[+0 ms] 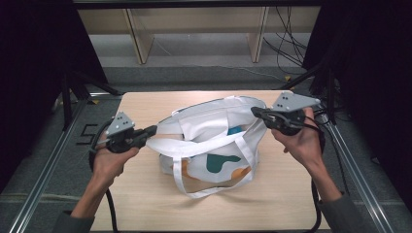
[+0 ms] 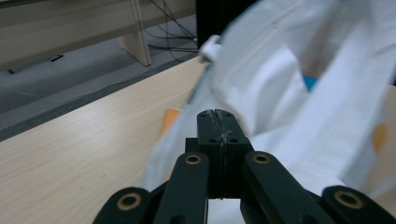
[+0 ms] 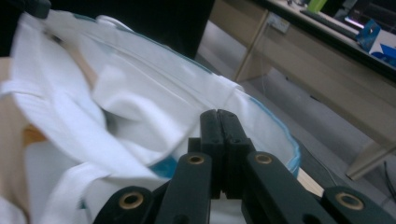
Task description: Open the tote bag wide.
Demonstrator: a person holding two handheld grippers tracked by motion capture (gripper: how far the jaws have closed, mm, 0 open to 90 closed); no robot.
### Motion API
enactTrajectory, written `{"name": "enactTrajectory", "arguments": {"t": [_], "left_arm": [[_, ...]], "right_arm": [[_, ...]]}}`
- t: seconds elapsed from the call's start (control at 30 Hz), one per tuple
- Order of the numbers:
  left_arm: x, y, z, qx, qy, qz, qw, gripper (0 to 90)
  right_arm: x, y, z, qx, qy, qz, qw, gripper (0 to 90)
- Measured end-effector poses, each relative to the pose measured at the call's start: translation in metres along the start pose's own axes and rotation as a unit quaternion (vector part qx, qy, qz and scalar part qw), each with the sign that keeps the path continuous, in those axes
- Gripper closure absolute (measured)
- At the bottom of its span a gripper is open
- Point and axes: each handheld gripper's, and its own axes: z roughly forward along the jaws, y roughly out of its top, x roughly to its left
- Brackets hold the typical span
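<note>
Nearest me, the person's forearms come in low, each hand carrying a tool up off the table (image 1: 145,204). The left gripper (image 1: 151,131) has its jaws pressed together on the near-left edge of the white tote bag (image 1: 214,141), and the right gripper (image 1: 256,112) is clamped the same way on the bag's far-right rim. The bag sits at the middle of the table, its mouth stretched open between the two grips, with a loose strap (image 1: 204,191) drooping toward the front. To do this well, I'd say keep both pinches firm and pull apart evenly, raising the rim level so the mouth stays wide. Inside, something blue (image 1: 236,130) shows. Beyond stand pale wooden desk legs (image 1: 138,39).
</note>
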Motion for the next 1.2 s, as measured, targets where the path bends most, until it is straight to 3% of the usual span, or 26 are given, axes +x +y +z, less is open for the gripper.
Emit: {"name": "enactTrajectory", "arguments": {"t": [0.03,0.07,0.13,0.3,0.37,0.4,0.43,0.47,0.5,0.53,0.57,0.63,0.67,0.7,0.73,0.77,0.83,0.9,0.93,0.97,1.03,1.07,1.1,1.13,1.17,1.2], "left_arm": [[0.005,0.002,0.009,0.004,-0.002,-0.009,0.9999,89.4],[0.005,0.002,0.009,0.004,-0.002,-0.009,0.9999,89.4],[0.011,0.001,0.022,0.011,0.003,-0.014,0.9998,89.3],[0.023,-0.002,0.036,0.017,0.008,-0.033,0.9993,89.4],[0.030,-0.011,0.053,0.037,0.019,-0.036,0.9985,89.3],[0.030,-0.011,0.053,0.037,0.019,-0.036,0.9985,89.4],[0.031,-0.016,0.059,0.046,0.021,-0.038,0.9980,89.4],[0.033,-0.021,0.065,0.054,0.022,-0.041,0.9974,89.4],[0.036,-0.027,0.069,0.068,0.020,-0.036,0.9968,89.4],[0.039,-0.039,0.078,0.074,0.013,-0.045,0.9961,89.3],[0.041,-0.045,0.081,0.083,0.013,-0.044,0.9955,89.3],[0.042,-0.050,0.085,0.096,0.013,-0.042,0.9944,89.4],[0.043,-0.057,0.089,0.100,0.011,-0.043,0.9940,89.4],[0.043,-0.069,0.096,0.116,0.004,-0.045,0.9923,89.4],[0.043,-0.074,0.098,0.119,0.000,-0.051,0.9916,89.5],[0.043,-0.074,0.098,0.119,0.000,-0.051,0.9916,89.5],[0.040,-0.080,0.100,0.121,0.004,-0.045,0.9916,89.6],[0.038,-0.080,0.097,0.133,0.009,-0.021,0.9909,89.6],[0.036,-0.078,0.097,0.132,0.016,-0.022,0.9909,89.6],[0.036,-0.078,0.097,0.132,0.016,-0.022,0.9909,89.5],[0.033,-0.074,0.094,0.128,0.021,-0.029,0.9911,87.9],[0.031,-0.071,0.091,0.116,0.020,-0.036,0.9924,87.9],[0.029,-0.066,0.086,0.108,0.015,-0.032,0.9935,85.9],[0.024,-0.062,0.083,0.098,0.009,-0.028,0.9947,85.9],[0.013,-0.053,0.078,0.093,-0.003,-0.016,0.9955,85.1],[0.013,-0.053,0.078,0.093,-0.003,-0.016,0.9955,84.5]], "right_arm": [[-0.008,0.001,0.013,0.020,0.005,-0.008,0.9998,90.0],[-0.008,0.001,0.013,0.020,0.005,-0.008,0.9998,90.0],[-0.015,-0.005,0.027,0.054,0.006,0.001,0.9985,90.0],[-0.021,-0.018,0.035,0.078,0.000,0.005,0.9969,90.0],[-0.025,-0.033,0.039,0.097,-0.008,0.019,0.9951,90.0],[-0.025,-0.033,0.039,0.097,-0.008,0.019,0.9951,90.0],[-0.027,-0.048,0.043,0.115,-0.008,0.035,0.9927,90.0],[-0.027,-0.048,0.043,0.115,-0.008,0.035,0.9927,90.0],[-0.027,-0.056,0.045,0.129,0.000,0.045,0.9906,90.0],[-0.023,-0.076,0.053,0.145,0.017,0.051,0.9880,90.0],[-0.020,-0.085,0.056,0.156,0.015,0.056,0.9861,90.0],[-0.018,-0.093,0.059,0.164,0.019,0.050,0.9850,90.0],[-0.016,-0.102,0.062,0.170,0.017,0.058,0.9836,90.0],[-0.015,-0.118,0.067,0.172,0.031,0.081,0.9812,90.0],[-0.013,-0.125,0.071,0.170,0.029,0.087,0.9812,90.0],[-0.013,-0.125,0.071,0.170,0.029,0.087,0.9812,90.0],[-0.007,-0.134,0.078,0.186,0.038,0.090,0.9777,90.0],[0.004,-0.145,0.087,0.202,0.048,0.089,0.9741,90.0],[0.004,-0.145,0.086,0.207,0.055,0.090,0.9727,90.0],[0.004,-0.146,0.087,0.192,0.045,0.096,0.9755,90.0],[0.003,-0.143,0.085,0.198,0.044,0.089,0.9752,90.0],[0.002,-0.140,0.082,0.195,0.038,0.090,0.9760,90.0],[-0.001,-0.128,0.074,0.175,0.027,0.076,0.9812,90.0],[-0.001,-0.128,0.074,0.175,0.027,0.076,0.9812,90.0],[-0.005,-0.114,0.065,0.143,0.028,0.076,0.9863,89.3],[-0.005,-0.114,0.065,0.143,0.028,0.076,0.9863,89.3]]}}
